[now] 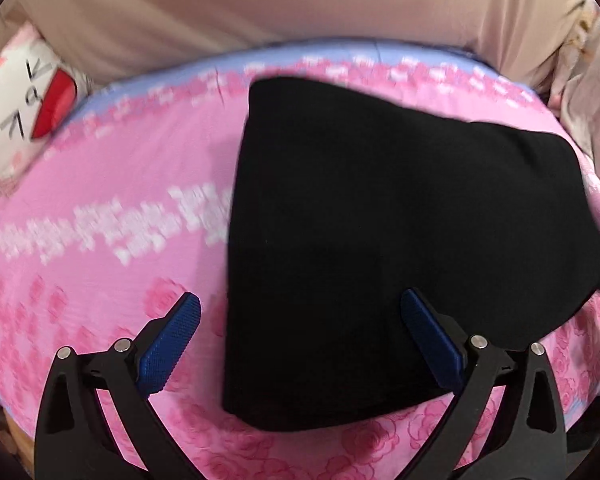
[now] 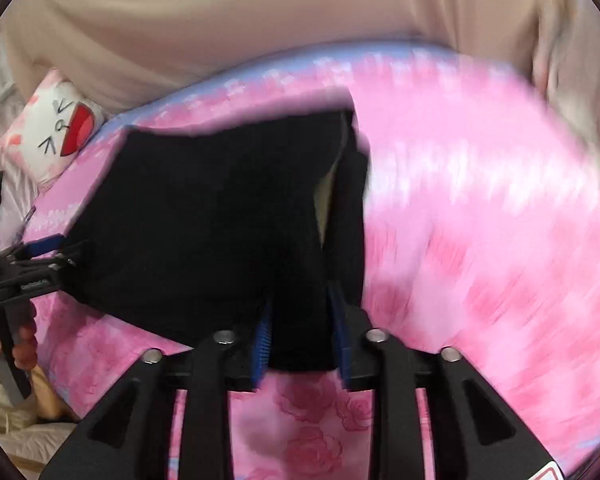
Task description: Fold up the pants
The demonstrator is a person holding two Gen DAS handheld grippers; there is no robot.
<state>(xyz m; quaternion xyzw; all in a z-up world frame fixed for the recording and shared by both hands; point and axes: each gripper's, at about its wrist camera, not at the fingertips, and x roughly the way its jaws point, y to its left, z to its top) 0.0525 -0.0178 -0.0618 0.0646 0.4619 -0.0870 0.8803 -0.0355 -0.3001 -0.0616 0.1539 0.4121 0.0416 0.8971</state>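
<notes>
Right tongs (image 2: 300, 340) grip black pants' (image 1: 380, 240) near edge; left tongs (image 1: 300, 308) wide, straddling pants' corner.

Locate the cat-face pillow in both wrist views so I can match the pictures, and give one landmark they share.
Left wrist view: the cat-face pillow lies at the far left edge, beside the pink bedsheet.
Right wrist view: the cat-face pillow sits upper left, beyond the top-left corner of the black pants.
Shared landmark: the black pants on the pink sheet.
</notes>
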